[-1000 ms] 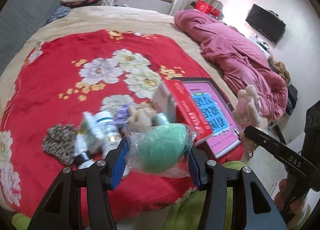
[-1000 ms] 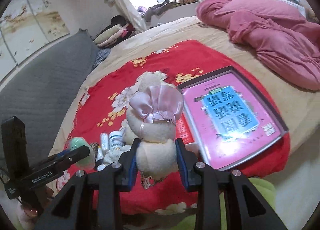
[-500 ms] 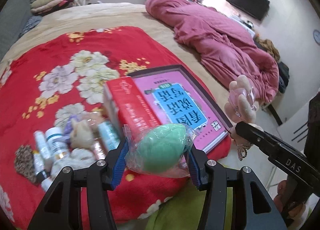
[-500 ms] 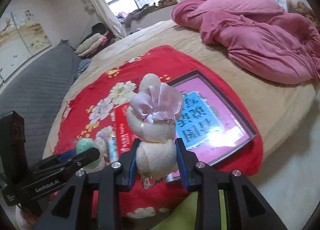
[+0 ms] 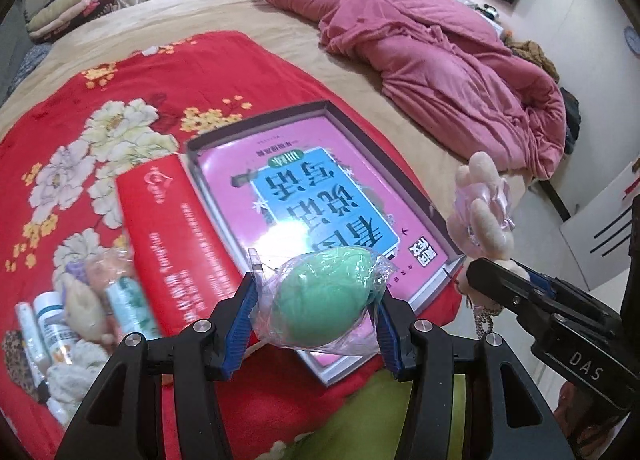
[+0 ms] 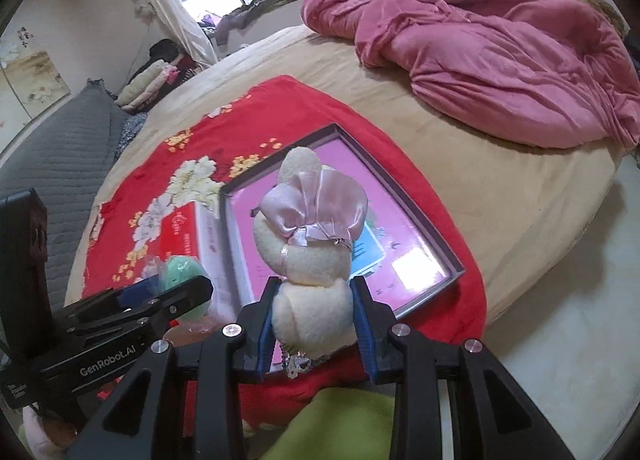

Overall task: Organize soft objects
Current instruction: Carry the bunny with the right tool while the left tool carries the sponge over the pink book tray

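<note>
1. While both tools hang over the near edge of the red flowered blanket [image 5: 168, 72], each carries a soft thing: the left gripper [image 5: 316, 310] is clamped on a green egg-shaped sponge in clear plastic wrap [image 5: 326, 296], and the right gripper [image 6: 314, 318] is clamped on a cream plush rabbit with a pink satin bow [image 6: 310, 260].
2. Just ahead of both grippers lies a shallow grey-rimmed box with a pink book cover inside [image 5: 304, 196]; nothing soft sits in it yet, so I judge both placements are still to do.
3. Left of the left gripper, another small plush toy [image 5: 86, 310] and a fuzzy leopard-print piece [image 5: 16, 360] lie among bottles, apparently still to be sorted.
</note>
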Action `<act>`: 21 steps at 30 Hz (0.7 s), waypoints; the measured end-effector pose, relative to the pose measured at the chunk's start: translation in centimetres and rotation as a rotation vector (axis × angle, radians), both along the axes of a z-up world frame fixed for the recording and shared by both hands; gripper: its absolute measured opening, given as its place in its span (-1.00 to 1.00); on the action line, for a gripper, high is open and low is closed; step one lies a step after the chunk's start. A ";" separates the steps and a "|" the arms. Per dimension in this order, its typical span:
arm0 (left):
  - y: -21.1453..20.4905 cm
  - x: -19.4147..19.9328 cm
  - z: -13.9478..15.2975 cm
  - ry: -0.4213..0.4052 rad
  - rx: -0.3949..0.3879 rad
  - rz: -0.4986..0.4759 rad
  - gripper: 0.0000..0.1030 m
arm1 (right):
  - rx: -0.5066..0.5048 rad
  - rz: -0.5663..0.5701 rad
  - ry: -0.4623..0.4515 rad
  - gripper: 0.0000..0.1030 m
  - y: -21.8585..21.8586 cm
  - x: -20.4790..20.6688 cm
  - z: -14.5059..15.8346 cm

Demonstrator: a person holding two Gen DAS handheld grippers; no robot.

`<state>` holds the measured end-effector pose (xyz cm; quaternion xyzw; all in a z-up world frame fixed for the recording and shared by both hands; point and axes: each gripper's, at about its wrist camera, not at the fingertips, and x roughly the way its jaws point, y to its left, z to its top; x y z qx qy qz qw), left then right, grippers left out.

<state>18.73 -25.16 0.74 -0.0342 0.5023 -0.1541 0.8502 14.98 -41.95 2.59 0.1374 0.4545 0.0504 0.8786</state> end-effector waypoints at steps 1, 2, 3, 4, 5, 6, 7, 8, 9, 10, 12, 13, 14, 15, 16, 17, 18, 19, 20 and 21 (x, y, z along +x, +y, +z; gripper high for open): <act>-0.4 0.2 -0.3 0.003 0.004 -0.005 0.07 | -0.010 -0.002 0.005 -0.33 -0.2 0.3 -0.3; -0.8 0.4 -0.6 0.006 0.012 -0.009 0.07 | -0.021 -0.003 0.009 -0.33 -0.3 0.6 -0.6; -1.2 0.6 -1.0 0.009 0.021 -0.013 0.07 | -0.034 -0.007 0.014 -0.33 -0.5 0.9 -1.0; -1.7 0.8 -1.3 0.015 0.028 -0.020 0.07 | -0.039 -0.008 0.021 -0.33 -0.7 1.4 -1.5; -2.1 1.0 -1.7 0.022 0.032 -0.024 0.07 | -0.045 -0.013 0.028 -0.33 -0.8 1.7 -1.9; -2.5 1.2 -2.1 0.030 0.038 -0.028 0.07 | -0.057 -0.017 0.036 -0.33 -1.0 2.2 -2.4; -2.7 1.3 -2.4 0.035 0.042 -0.030 0.07 | -0.060 -0.016 0.041 -0.33 -1.1 2.5 -2.8; -3.0 1.5 -2.8 0.044 0.048 -0.036 0.07 | -0.061 -0.019 0.052 -0.33 -1.3 2.9 -3.4; -3.3 1.6 -3.3 0.051 0.053 -0.041 0.07 | -0.058 -0.020 0.058 -0.33 -1.5 3.2 -3.7; -3.5 1.7 -3.5 0.056 0.059 -0.043 0.07 | -0.054 -0.013 0.065 -0.33 -1.6 3.6 -4.2; -3.9 2.1 -4.2 0.067 0.070 -0.053 0.07 | -0.072 -0.011 0.084 -0.33 -1.7 4.3 -5.1; -4.2 2.2 -4.5 0.073 0.077 -0.058 0.07 | -0.071 -0.007 0.092 -0.33 -1.8 4.5 -5.5; -4.3 2.3 -4.7 0.076 0.078 -0.063 0.07 | -0.070 -0.008 0.100 -0.33 -1.9 4.8 -5.8; -4.5 2.4 -4.9 0.078 0.079 -0.066 0.07 | -0.076 -0.012 0.107 -0.33 -2.1 5.0 -6.2; -4.6 2.5 -5.1 0.081 0.082 -0.068 0.07 | -0.086 -0.012 0.111 -0.32 -2.2 5.1 -6.5; -4.7 2.7 -5.3 0.085 0.084 -0.070 0.07 | -0.086 -0.014 0.119 -0.32 -2.4 5.4 -6.8; -4.8 2.7 -5.6 0.090 0.089 -0.072 0.07 | -0.079 -0.015 0.125 -0.32 -2.6 5.5 -7.0; -5.0 2.8 -5.8 0.094 0.089 -0.075 0.07 | -0.071 -0.016 0.131 -0.31 -2.8 5.7 -7.3; -5.0 2.9 -5.9 0.096 0.091 -0.076 0.07 | -0.079 -0.015 0.138 -0.29 -2.8 5.8 -7.5; -5.1 2.9 -6.1 0.101 0.096 -0.076 0.07 | -0.088 -0.016 0.140 -0.29 -2.9 5.9 -7.6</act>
